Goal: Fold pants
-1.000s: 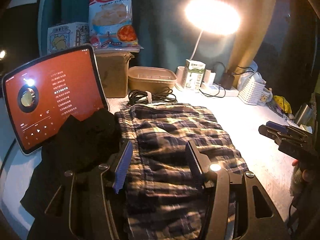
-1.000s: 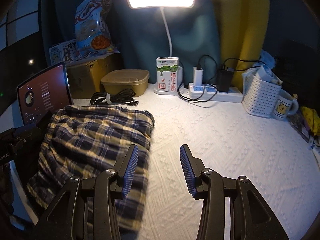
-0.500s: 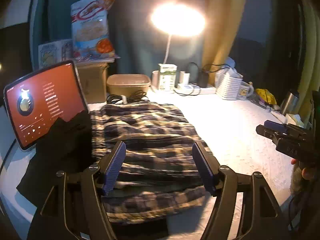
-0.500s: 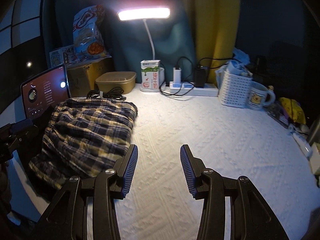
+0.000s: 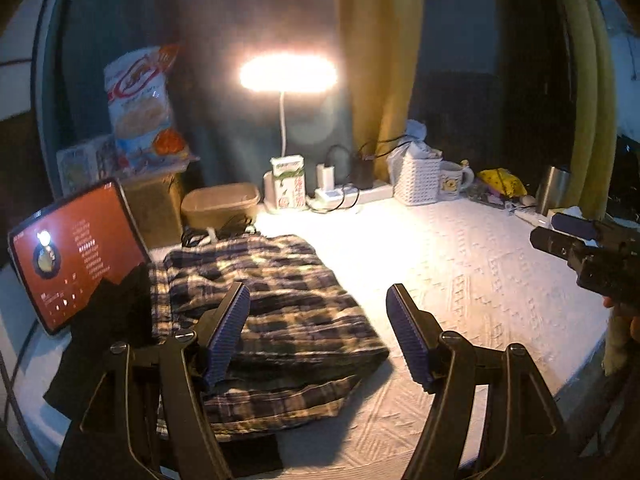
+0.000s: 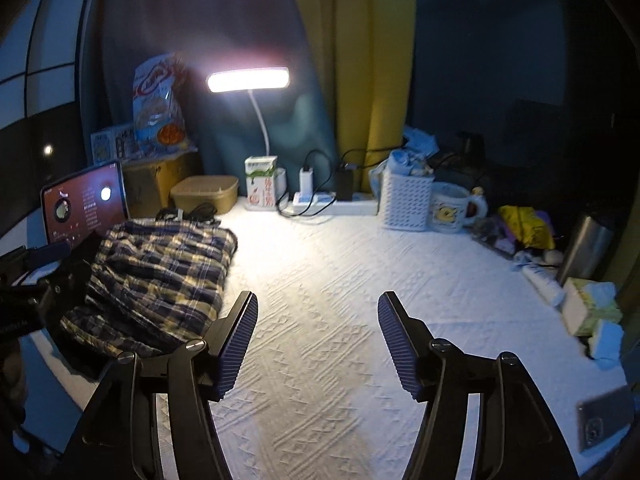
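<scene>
Both claws empty, jaws just opened wide — left claw [image 5: 318, 334], right claw [image 6: 316, 340]; folded plaid pants [image 5: 268, 292] on desk [image 6: 360, 280].

A white textured cloth [image 6: 320, 288] covers the table. On its left part lie folded plaid pants [image 6: 160, 276], with a dark cloth [image 5: 104, 320] just beside them at the left edge. A tablet [image 6: 84, 200] leans at the far left, a coiled cable [image 6: 186, 213] behind the pants. Along the far edge stand a cardboard box [image 6: 156, 180], tan lidded container [image 6: 206, 193], milk carton [image 6: 261, 182], lamp [image 6: 248, 79], power strip [image 6: 332, 202], white basket [image 6: 406, 200] and mug [image 6: 454, 208]. A metal cup [image 6: 588, 248] and tissue packs [image 6: 592, 306] sit at the right edge
</scene>
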`<state>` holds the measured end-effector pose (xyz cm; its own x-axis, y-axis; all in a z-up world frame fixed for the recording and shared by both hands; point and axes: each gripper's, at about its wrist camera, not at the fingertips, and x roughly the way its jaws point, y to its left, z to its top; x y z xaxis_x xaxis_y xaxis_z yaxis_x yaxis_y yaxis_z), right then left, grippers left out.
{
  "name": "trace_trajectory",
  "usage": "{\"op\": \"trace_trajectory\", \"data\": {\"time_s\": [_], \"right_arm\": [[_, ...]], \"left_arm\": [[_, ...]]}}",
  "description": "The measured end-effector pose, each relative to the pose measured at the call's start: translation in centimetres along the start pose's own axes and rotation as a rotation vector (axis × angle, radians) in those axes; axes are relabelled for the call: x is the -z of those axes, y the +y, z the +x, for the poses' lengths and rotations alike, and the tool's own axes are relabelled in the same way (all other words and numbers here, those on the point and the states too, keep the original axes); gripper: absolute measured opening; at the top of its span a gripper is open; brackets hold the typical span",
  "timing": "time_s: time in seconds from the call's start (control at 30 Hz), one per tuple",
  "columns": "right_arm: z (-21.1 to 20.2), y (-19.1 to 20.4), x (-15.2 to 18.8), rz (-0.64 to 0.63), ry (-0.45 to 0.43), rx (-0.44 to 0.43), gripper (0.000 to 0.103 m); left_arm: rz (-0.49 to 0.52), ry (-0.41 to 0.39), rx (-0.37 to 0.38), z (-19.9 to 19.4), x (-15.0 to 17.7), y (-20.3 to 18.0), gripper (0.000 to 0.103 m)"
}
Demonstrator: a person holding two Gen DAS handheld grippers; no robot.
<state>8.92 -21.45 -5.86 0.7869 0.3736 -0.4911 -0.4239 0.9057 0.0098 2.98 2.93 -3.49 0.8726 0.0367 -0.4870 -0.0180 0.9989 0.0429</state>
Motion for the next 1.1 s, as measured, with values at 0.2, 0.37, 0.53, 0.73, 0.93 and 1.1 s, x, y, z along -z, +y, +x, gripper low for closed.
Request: {"op": "trace_trajectory", "data": {"time_s": [0.2, 0.37, 0.53, 0.73, 0.93, 1.1], "right_arm": [[-3.1, -0.5, -0.8, 0.013, -0.067, 0.020, 0.075], [-5.7, -0.3, -1.7, -0.006, -0.122, 0.055, 0.076], [-8.7, 0.0, -2.3, -0.014, -0.185, 0.070, 0.088], [-11.0, 0.1, -2.7, -0.007, -0.232, 0.087, 0.094], [-11.7, 0.2, -2.9, -0.005, -0.245, 0.090, 0.097], [-11.5, 0.6, -3.0, -0.013, -0.235, 0.086, 0.097]], "left_arm": [[-0.023, -0.082, 0.041, -2.6, -0.9, -1.2, 0.086], [-0.044, -0.145, 0.032, -4.8, -1.6, -1.5, 0.092], [-0.074, -0.193, 0.018, -6.7, -2.1, -1.2, 0.101], [-0.034, -0.228, -0.052, -8.0, -2.6, -1.5, 0.101], [-0.011, -0.272, -0.056, -9.2, -2.7, -1.5, 0.102], [-0.025, -0.275, -0.057, -9.4, -2.6, -1.2, 0.102]]}}
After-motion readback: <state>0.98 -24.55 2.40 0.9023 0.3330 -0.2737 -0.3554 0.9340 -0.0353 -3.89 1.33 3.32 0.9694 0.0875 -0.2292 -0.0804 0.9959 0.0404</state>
